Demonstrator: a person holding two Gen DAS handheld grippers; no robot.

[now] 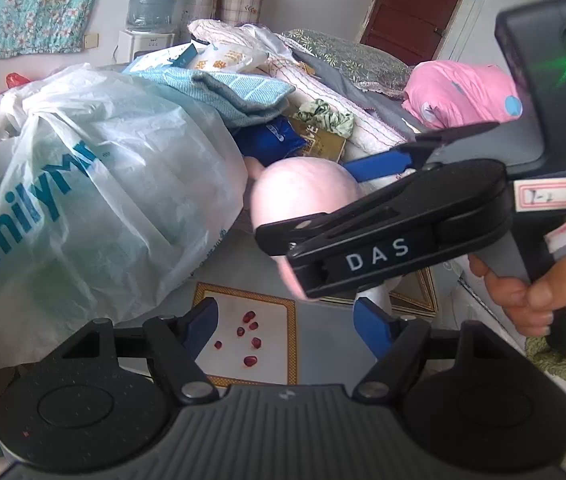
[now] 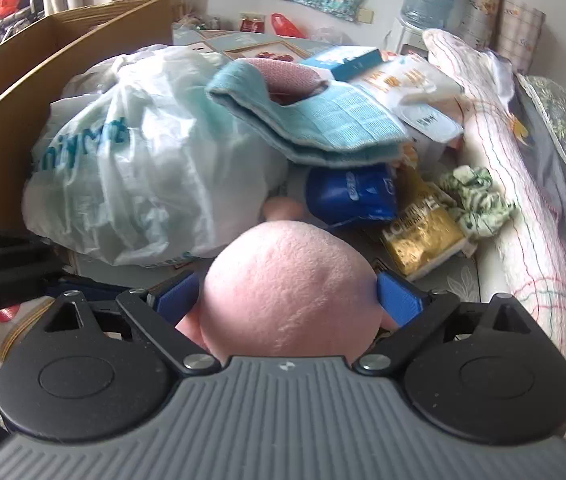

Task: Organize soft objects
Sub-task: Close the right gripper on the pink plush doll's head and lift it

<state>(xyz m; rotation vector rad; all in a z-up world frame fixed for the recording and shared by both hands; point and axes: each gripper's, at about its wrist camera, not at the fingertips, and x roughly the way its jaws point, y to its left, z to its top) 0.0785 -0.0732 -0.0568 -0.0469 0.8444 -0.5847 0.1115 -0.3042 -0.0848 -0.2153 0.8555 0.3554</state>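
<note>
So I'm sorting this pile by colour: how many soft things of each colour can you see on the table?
Pink: 2 (plush toy, pink bundle)
Teal: 1 (folded towel)
Green and white: 1 (scrunchie)
White, translucent: 1 (plastic bag)
Total: 5

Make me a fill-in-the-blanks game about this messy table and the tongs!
1. The round plush toy between the right tongs is coloured ___.
2. The left tongs are open and hold ___.
3. The big brown box behind the white plastic bag is made of ___.

Missing words: pink; nothing; cardboard.
</note>
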